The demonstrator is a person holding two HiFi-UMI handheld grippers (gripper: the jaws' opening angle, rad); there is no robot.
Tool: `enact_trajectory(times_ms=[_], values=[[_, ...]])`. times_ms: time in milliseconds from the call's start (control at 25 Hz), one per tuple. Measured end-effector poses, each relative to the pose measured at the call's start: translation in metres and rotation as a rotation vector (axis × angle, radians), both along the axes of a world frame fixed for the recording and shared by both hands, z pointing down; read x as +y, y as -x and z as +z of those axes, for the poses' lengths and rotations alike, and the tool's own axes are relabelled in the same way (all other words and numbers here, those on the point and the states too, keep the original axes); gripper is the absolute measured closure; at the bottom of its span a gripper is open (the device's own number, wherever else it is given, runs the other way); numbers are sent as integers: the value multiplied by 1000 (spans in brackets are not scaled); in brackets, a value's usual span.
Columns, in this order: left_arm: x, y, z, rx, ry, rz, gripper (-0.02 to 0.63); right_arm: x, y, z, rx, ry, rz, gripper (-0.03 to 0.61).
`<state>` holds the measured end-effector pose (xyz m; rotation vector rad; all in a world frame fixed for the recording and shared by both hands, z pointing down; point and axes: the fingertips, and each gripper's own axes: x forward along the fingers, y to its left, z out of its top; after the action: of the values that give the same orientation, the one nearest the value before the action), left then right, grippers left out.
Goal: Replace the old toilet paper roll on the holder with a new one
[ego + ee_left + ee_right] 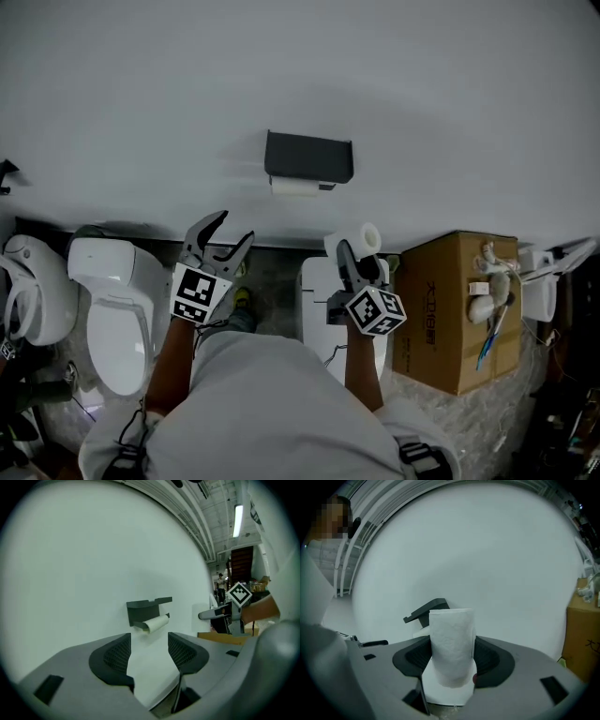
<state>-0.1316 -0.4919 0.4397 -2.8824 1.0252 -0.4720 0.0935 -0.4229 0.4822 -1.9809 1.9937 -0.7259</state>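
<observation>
Holder [308, 157] carries a thin roll [296, 187]; left tongs [149, 654] spread, right tongs [358, 259] pinch new roll [451, 639].

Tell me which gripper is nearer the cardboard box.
Right. The right gripper, shut on a toilet paper roll, is just left of the cardboard box in the head view. The left gripper, fingers open and empty, is farther left, by the toilet.

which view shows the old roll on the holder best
Left gripper view: the old roll sits unblocked under the dark holder. The head view shows it small and distant. In the right gripper view the new roll in the right claw hides most of it.
</observation>
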Motion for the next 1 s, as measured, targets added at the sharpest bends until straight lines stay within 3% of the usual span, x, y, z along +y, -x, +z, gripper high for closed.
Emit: enact_trajectory(times_ms=[200,320,440,560,760,1000], values=[[-27,-50,-5,-68,-75,225,365,-27,-7,-5,-11,-18,124,307],[-32,-74,-4,-102,-127,313,365,-27,-13,-1,-19,-6,202,307],[-39,-87,2,-145,-195,347,365,-20,-17,3,-23,-1,267,307],[-42,-96,15,-236,-265,384,364,-9,-23,8,-25,11,327,307],[-37,-111,27,-354,-403,441,364,0,-29,8,-30,15,368,307],[-43,-123,32,-500,-568,401,347,1,-49,9,-24,35,377,307]])
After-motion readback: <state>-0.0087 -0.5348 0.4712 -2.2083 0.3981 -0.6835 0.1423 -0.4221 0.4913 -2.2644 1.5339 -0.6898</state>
